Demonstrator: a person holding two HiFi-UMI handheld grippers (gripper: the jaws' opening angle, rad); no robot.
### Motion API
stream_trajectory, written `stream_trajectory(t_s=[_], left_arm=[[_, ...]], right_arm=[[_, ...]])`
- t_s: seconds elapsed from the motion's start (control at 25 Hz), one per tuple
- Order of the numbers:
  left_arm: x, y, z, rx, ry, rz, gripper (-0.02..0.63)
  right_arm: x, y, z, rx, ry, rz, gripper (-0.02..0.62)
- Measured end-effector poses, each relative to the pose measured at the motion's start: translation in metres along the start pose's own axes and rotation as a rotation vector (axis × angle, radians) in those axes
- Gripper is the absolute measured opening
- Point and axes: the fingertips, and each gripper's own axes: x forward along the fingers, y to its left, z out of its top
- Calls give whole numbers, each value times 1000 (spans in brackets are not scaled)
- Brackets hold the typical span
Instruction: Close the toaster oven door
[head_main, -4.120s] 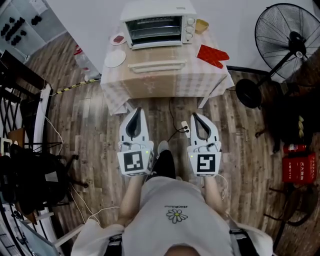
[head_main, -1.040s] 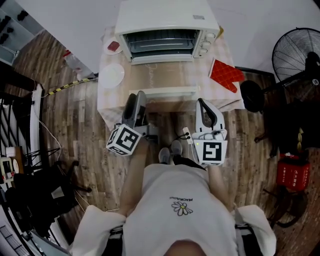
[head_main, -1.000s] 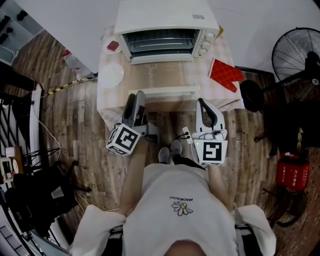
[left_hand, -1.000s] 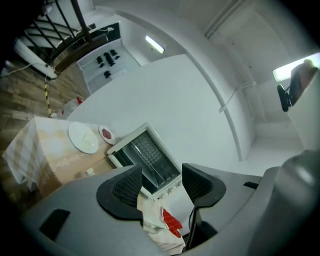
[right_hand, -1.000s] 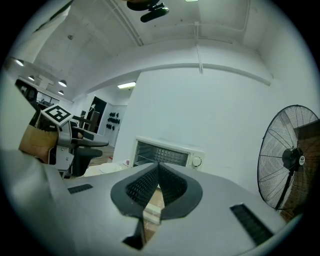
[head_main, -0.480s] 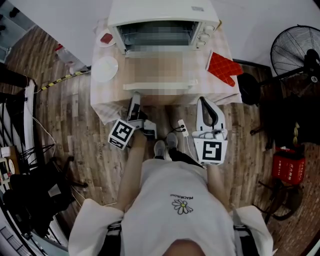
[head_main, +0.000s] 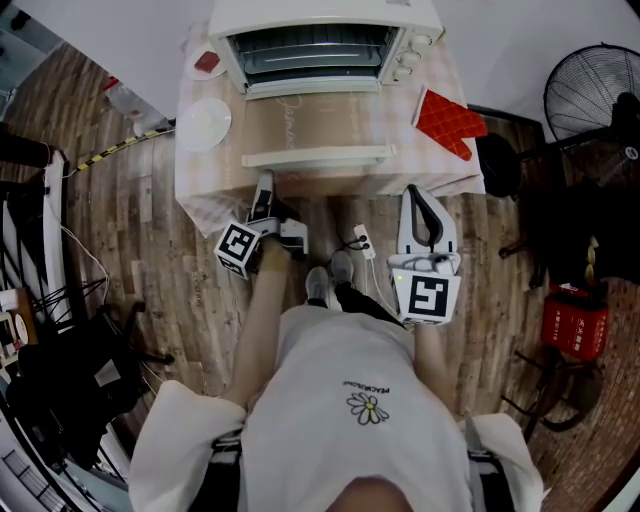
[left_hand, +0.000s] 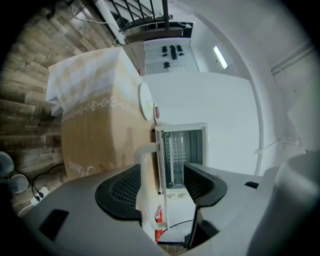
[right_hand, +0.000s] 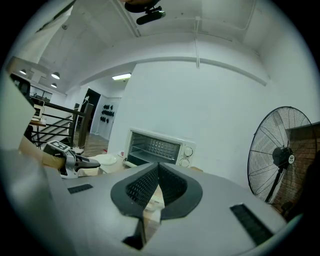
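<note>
The white toaster oven (head_main: 320, 40) stands at the back of a small table, and its door (head_main: 315, 120) lies folded down flat with the white handle (head_main: 315, 157) along the front edge. Turned on its side, my left gripper (head_main: 264, 188) sits just below the handle's left end. In the left gripper view the jaws stand open (left_hand: 160, 175), and the handle (left_hand: 145, 165) and door edge show in the gap, untouched by the pads. My right gripper (head_main: 424, 195) hangs shut and empty off the table's front right corner, pointing at the oven (right_hand: 155, 148).
The table's checked cloth (head_main: 200, 190) hangs down over the front edge. A red oven mitt (head_main: 448, 122) lies right of the door, a white plate (head_main: 203, 125) and a small dish (head_main: 208, 62) left. A standing fan (head_main: 595, 90) is at the right. A power strip (head_main: 358, 240) lies on the floor.
My left gripper has moved forward to the door handle's left end and rolled onto its side. The person has stepped closer to the table. The right gripper stays shut and has hardly moved.
</note>
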Motion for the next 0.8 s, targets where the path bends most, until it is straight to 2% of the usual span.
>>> stream_trajectory(t_s=[0.44,0.8], left_arm=[[17,32,-8,-15,29,86,249],[29,42,-8,-4,42,108,238]], right_arm=[[-3,2,-10,-3,28,9,9],[-8,-5,-17,1,48,0,9]])
